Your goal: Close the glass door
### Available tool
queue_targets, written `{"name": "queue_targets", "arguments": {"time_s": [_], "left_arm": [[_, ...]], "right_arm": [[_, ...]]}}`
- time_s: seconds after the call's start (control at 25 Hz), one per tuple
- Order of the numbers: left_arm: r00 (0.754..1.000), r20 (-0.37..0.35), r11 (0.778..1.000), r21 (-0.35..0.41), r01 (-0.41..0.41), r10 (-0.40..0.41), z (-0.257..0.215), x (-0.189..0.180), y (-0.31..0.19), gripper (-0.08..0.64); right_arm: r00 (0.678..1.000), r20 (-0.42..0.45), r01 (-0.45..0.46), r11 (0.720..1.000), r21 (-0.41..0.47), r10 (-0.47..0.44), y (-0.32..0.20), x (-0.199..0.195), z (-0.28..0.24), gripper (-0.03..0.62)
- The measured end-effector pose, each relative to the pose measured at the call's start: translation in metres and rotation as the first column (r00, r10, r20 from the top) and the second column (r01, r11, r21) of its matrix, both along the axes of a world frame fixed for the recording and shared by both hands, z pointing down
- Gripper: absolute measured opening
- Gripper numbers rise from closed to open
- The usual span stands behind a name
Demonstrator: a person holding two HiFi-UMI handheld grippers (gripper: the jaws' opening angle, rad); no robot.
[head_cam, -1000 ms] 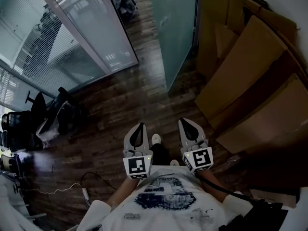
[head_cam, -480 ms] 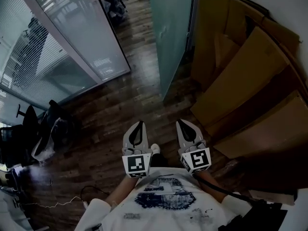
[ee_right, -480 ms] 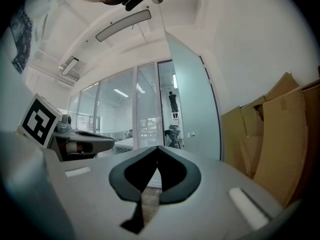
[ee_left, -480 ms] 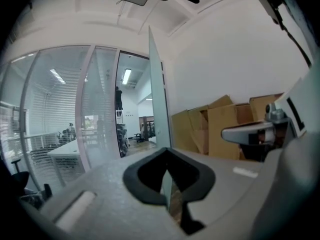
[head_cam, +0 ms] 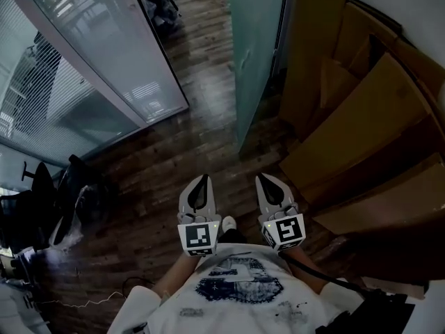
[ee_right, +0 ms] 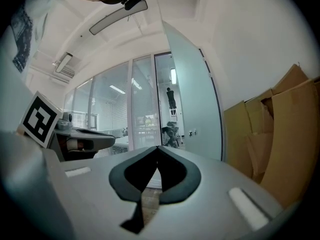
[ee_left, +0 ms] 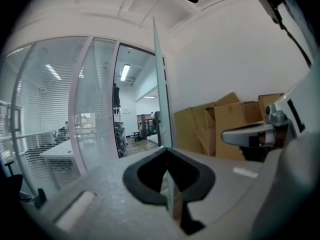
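Observation:
A frosted glass door [head_cam: 256, 47] stands swung open ahead of me, its edge turned my way; it shows edge-on [ee_left: 159, 84] in the left gripper view and as a broad pale panel [ee_right: 192, 99] in the right gripper view. A small fitting [ee_right: 192, 132] sits low on that panel. My left gripper [head_cam: 204, 179] and right gripper [head_cam: 264, 179] are held side by side close to my body, well short of the door. Both are shut with their tips together and nothing between them.
Flattened cardboard boxes [head_cam: 361, 117] lean against the wall right of the door. A fixed glass wall with blinds [head_cam: 90, 61] runs along the left. Office chairs and bags [head_cam: 69, 193] sit at the lower left, with a cable [head_cam: 83, 298] on the dark wooden floor [head_cam: 195, 145].
I have walked forward with both grippers: the door and boxes are nearer and larger in the head view, and the chairs have slid toward the lower left. Both grippers stay shut.

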State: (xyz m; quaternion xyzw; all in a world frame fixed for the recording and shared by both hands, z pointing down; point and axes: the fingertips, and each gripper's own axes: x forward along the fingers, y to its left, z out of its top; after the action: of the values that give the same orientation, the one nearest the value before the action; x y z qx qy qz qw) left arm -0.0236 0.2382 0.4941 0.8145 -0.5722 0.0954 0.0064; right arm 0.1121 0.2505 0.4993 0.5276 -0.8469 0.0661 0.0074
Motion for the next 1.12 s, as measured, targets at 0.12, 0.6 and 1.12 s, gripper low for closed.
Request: {"name": "queue_targets", "arguments": {"time_s": [0.12, 0.6, 1.12], "left_arm": [[1.000, 0.004, 1.000, -0.002, -0.006, 0.006, 0.001, -0.006, -0.016, 0.003], [1.000, -0.010, 0.999, -0.032, -0.011, 0.011, 0.018, -0.039, -0.069, 0.002], [1.000, -0.014, 0.998, -0.056, -0.029, 0.028, 0.027, -0.027, -0.122, 0.003]], "right_arm": [[1.000, -0.006, 0.002, 1.000, -0.002, -0.002, -0.018, -0.007, 0.003, 0.006], [1.000, -0.021, 0.001, 0.999, -0.044, -0.001, -0.071, -0.040, 0.020, 0.006], [0.999, -0.034, -0.041, 0.997, -0.062, 0.039, -0.112, -0.019, 0.023, 0.006]]}}
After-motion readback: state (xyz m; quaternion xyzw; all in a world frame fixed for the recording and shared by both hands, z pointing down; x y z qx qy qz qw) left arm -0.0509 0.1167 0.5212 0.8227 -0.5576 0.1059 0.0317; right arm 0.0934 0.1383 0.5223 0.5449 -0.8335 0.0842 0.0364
